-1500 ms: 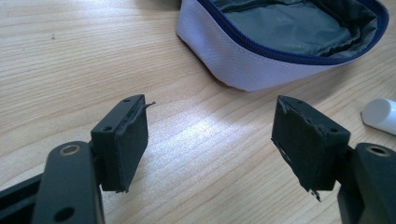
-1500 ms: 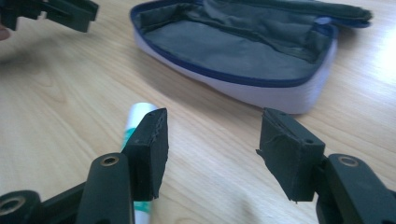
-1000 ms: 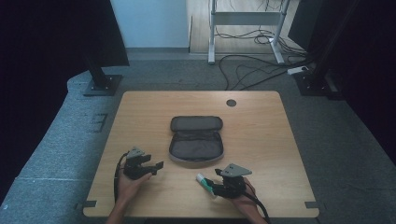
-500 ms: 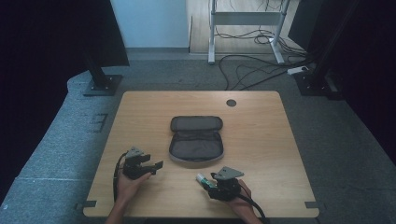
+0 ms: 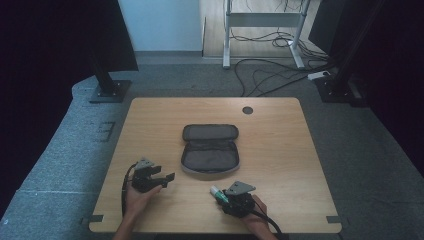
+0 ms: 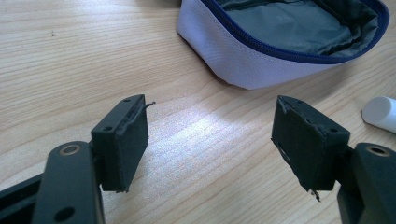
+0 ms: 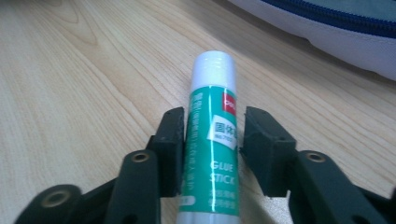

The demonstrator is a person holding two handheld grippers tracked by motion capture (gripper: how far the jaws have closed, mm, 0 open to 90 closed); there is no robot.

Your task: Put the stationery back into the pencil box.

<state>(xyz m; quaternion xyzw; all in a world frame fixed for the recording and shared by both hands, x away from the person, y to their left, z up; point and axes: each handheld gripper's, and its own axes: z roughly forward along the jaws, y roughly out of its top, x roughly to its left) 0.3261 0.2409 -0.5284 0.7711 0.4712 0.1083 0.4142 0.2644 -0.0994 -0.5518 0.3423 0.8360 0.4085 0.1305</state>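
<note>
Glue stick [image 7: 212, 135] lies between the jaws of my right gripper [image 7: 212, 149], its long axis running straight ahead along them, white cap [image 7: 213, 65] pointing away toward the open pouch [image 5: 210, 150]. The left jaw touches the tube; the right one stands just beside it with a sliver of gap, so I judge the grip closing, not yet clamped. It rests low at the near edge of the surface [image 5: 280, 150], just right of the middle. The green label reads "GLUE STICK", with a red logo and Chinese characters above. My left gripper [image 6: 210, 140] hovers with its jaws wide apart, empty, facing the pouch's near wall. The right hand is plainly nearer the stick.
</note>
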